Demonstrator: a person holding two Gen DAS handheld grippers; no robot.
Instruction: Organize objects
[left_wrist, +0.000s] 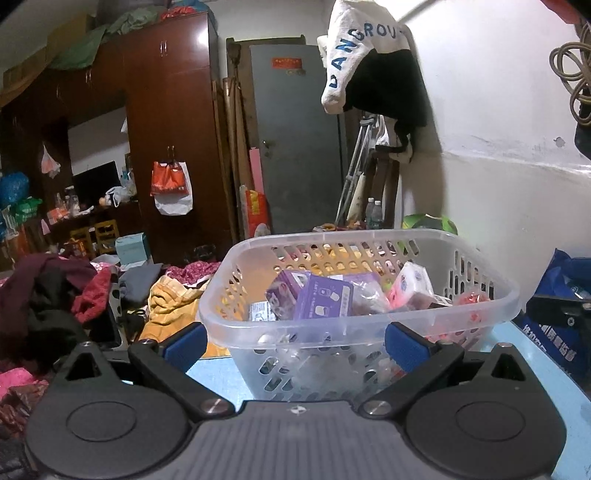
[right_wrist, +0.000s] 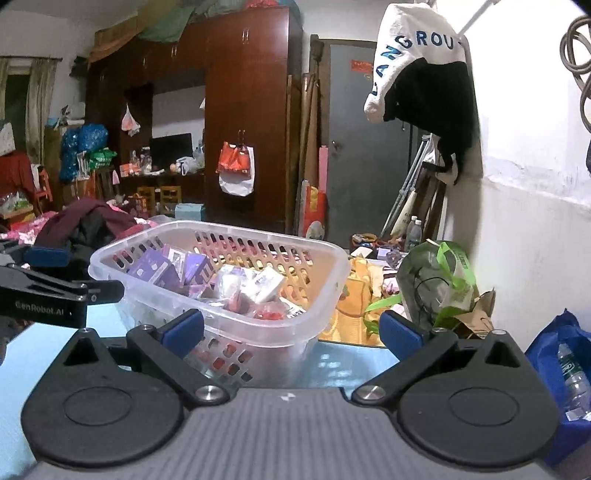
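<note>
Left wrist, basket (left_wrist: 354, 325) ahead, left gripper (left_wrist: 293, 341) open

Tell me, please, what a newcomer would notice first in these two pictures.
First, the clear basket on the blue table, full of purple and pink packets, right in front of both open grippers, left and right. Next, the white garment with blue letters, hanging on the wall at upper right, and the dark wardrobe behind.

the clear slotted basket (left_wrist: 354, 325) is standing right ahead of the left gripper (left_wrist: 295, 341), blocking its way forward. bare blue tabletop (right_wrist: 351, 363) is lying open before the right gripper (right_wrist: 291, 332), with a blue bag (right_wrist: 565, 369) crowding the right edge.
</note>
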